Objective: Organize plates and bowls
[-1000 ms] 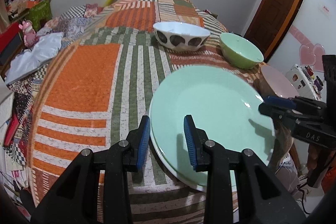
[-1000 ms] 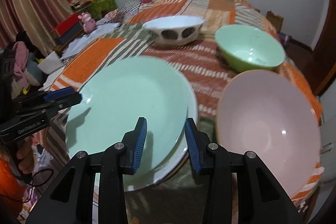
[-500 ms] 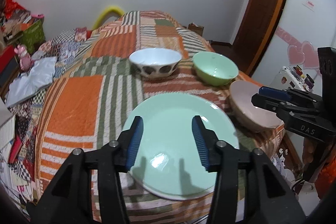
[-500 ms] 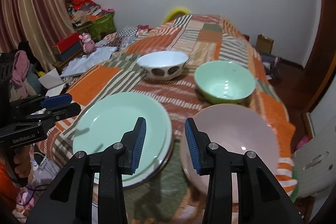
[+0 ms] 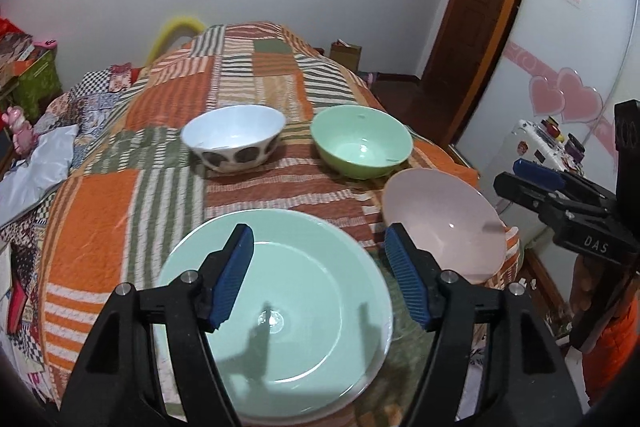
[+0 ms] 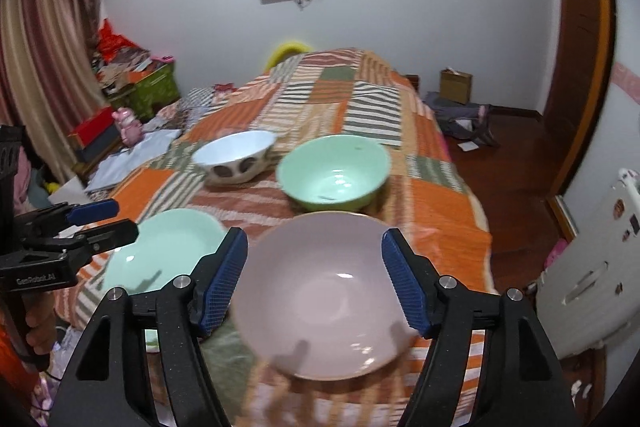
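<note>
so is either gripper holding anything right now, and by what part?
Nothing is held. The left gripper hangs open above the green plate, the right gripper open above the pink bowl. Both jaws have just been opening, with nothing between them.

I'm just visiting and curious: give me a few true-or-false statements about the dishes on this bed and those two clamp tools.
1. Three bowls sit on the quilt. True: spotted white bowl, green bowl, pink bowl.
2. The pink bowl is stacked inside the green bowl. False: they sit apart.
3. The left gripper clamps the mint plate. False: its jaws are open, holding nothing.
4. The right gripper holds nothing. True.
</note>
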